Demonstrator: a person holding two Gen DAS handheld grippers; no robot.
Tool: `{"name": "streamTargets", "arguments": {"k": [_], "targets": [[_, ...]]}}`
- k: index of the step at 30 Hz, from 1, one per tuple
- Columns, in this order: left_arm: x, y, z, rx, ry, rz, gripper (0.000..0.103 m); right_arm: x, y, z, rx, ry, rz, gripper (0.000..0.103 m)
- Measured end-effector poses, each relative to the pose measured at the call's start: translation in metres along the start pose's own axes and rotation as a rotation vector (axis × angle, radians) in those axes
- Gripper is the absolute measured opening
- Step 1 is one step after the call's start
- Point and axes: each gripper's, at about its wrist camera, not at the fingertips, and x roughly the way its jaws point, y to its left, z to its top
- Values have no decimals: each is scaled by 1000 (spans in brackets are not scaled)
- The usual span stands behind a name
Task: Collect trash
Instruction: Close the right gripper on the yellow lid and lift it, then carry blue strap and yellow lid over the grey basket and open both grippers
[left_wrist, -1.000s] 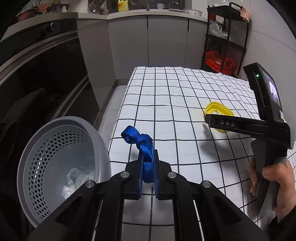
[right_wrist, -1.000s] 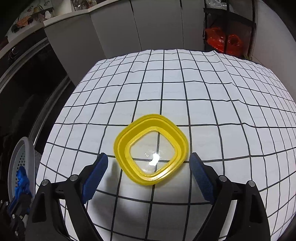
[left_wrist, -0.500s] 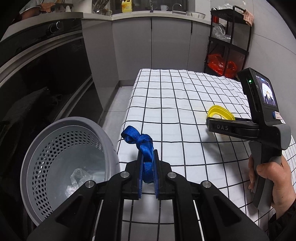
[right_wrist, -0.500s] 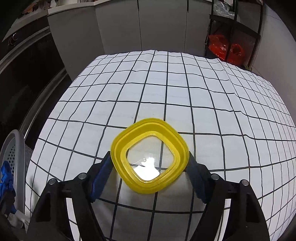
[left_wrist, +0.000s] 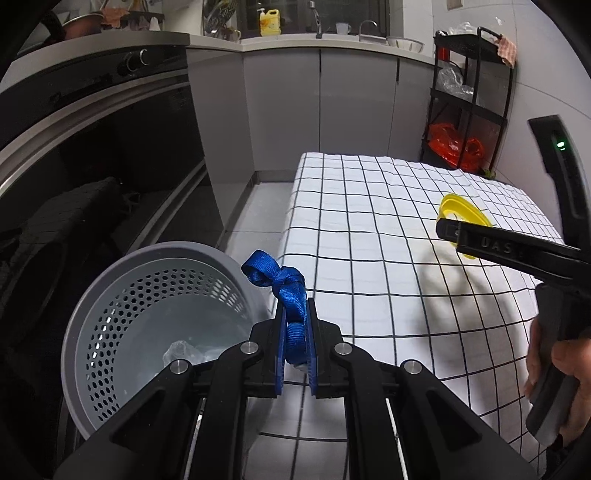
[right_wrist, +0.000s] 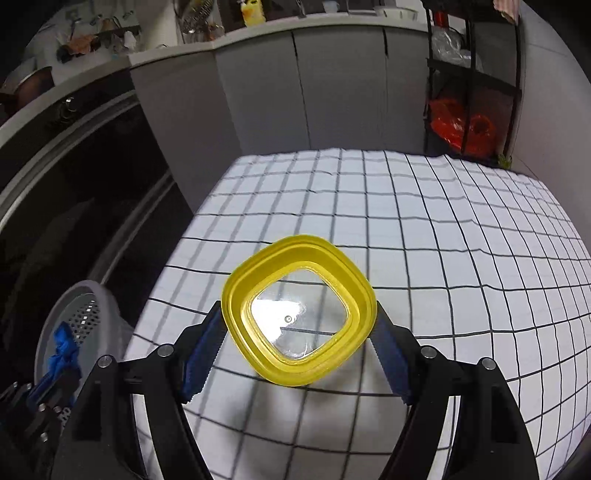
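Lower left, bin: grey perforated trash bin (left_wrist: 122, 314) stands beside the tabletop's left edge; crumpled clear plastic (left_wrist: 184, 352) lies at its bottom, partly hidden behind the gripper's arm. In the right wrist view only part of the bin (right_wrist: 88, 325) shows, cut off by dark gripper parts.
Bottom centre, left jaws: left gripper (left_wrist: 295, 325) is clenched on a knotted blue strap (left_wrist: 284, 284); the strap's lower end disappears between the blue pads, and its loop sticks up near the bin's rim. In the right wrist view the strap (right_wrist: 64, 347) is small and blurred.
Centre, tabletop: white cloth with a black grid (left_wrist: 369, 221) covers it; the near right corner runs out of frame.
Centre right, lid: yellow-rimmed lid with a clear middle (right_wrist: 299, 314) is grasped at its two sides by the right gripper (right_wrist: 299, 347), tilted, with the cloth showing through it. From the left wrist view the lid (left_wrist: 461, 210) is half hidden behind the gripper's black finger.
Right edge, hand: a hand (left_wrist: 565, 373) grips the right gripper's handle, cut off by the frame.
Upper right, shelf: black rack (left_wrist: 472, 103) holds a red bag (left_wrist: 454, 144); the other contents are hard to make out.
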Motion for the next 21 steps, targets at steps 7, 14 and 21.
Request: {"name": "streamTargets", "arguments": {"k": [7, 14, 21], "targets": [[-15, 28, 1, -32, -31, 46, 10, -37, 42, -2, -27, -64, 89, 73], [-31, 73, 4, -93, -44, 88, 10, -54, 92, -15, -64, -70, 187, 73], [-46, 125, 0, -150, -58, 148, 10, -62, 141, -32, -114, -60, 276, 73]]}}
